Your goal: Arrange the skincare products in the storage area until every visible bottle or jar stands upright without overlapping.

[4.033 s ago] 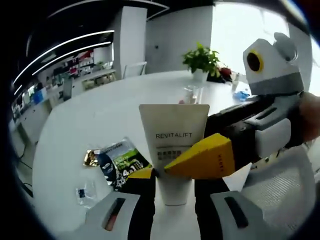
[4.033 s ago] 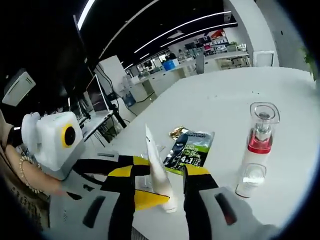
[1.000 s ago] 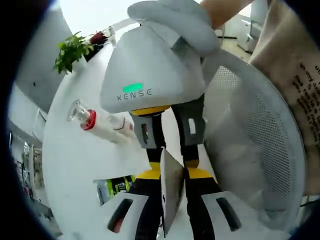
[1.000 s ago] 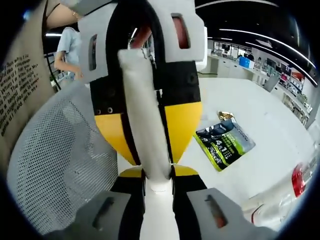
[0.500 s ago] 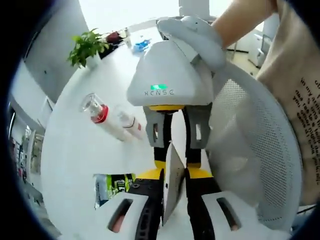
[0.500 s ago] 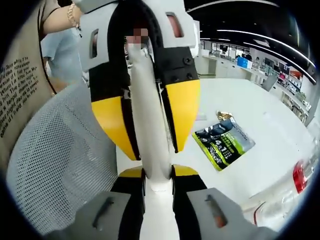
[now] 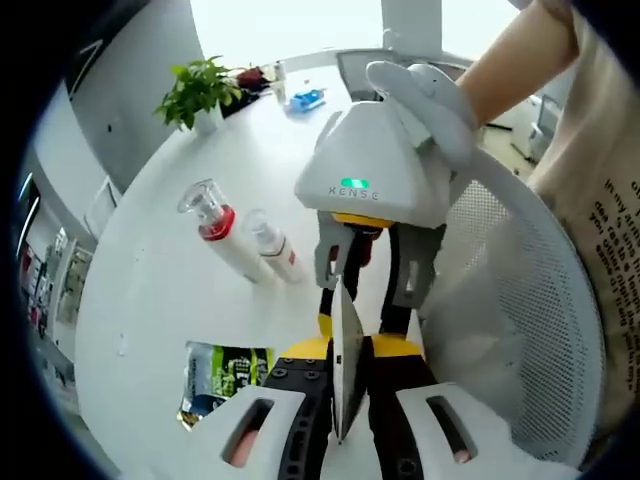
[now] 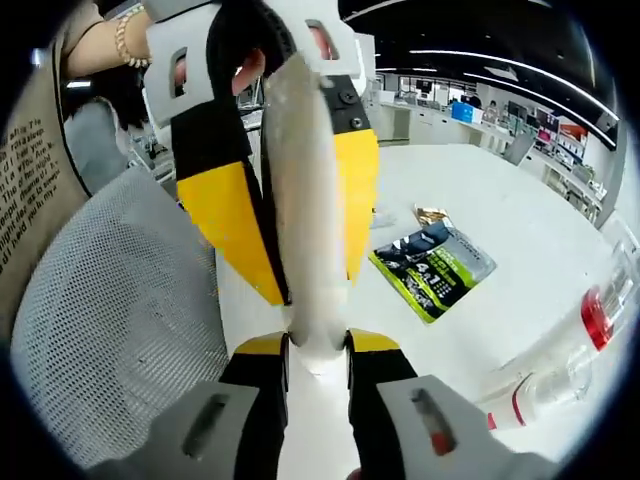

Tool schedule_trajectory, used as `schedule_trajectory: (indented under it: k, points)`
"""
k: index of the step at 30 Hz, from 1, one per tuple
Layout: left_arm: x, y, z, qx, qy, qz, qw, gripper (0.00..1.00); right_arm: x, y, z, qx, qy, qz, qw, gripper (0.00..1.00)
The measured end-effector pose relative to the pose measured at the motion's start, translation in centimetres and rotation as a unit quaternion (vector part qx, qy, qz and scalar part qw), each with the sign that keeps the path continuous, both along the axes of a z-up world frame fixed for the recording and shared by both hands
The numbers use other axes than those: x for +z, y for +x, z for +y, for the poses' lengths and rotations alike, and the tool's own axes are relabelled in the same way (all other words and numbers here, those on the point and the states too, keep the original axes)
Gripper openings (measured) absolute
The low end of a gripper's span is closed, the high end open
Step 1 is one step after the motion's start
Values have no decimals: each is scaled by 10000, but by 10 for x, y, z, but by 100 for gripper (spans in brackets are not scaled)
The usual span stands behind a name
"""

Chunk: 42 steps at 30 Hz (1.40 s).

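Both tools grip my flat white squeeze tube above the near edge of the round white counter: my left tool is closed on its crimped end, and my right tool is pinched on its cap end. On the counter, well apart from the tube, a clear red-collared pump bottle lies just beside a smaller clear bottle. A green-and-black foil sachet lies nearer its edge.

- Tube: smooth, matt white plastic.
- Sachet: glossy printed foil.
- Pump bottle: clear, shiny plastic.
- Chair back: pale woven mesh.
- Surface: smooth, white, faintly glossy.
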<state>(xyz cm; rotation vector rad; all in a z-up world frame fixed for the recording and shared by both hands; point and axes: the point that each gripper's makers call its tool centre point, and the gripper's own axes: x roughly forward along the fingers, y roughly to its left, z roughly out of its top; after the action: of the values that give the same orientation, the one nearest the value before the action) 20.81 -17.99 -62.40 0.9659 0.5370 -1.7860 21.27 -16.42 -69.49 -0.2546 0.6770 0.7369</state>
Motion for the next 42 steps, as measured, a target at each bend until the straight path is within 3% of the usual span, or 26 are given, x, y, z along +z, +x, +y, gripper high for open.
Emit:
schedule_trajectory:
  k: [1, 4, 17, 27, 38, 42]
  points:
    - [0, 1, -1, 4, -9, 33, 10000, 7, -1, -1, -3, -76, 7, 1, 10000, 20]
    - [0, 5, -4, -13, -63, 41, 10000, 7, 6, -3, -11, -576, 495, -30, 9971, 22]
    - [1, 25, -30, -119, -244, -117, 9996, 8, 13, -24, -48, -1640, 643, -10, 9844, 43]
    - [2, 41, -58, -194, -301, -157, 9992, 8, 17, -31, -64, -1763, 131, -80, 9842, 59]
    - [2, 67, -92, -220, -369, -190, 9989, 9, 12, -31, -83, -2319, 208, 23, 9725, 69]
    - [3, 72, -103, -265, -378, -234, 9987, 9, 18, -27, -90, -2499, 321, -155, 9676, 77]
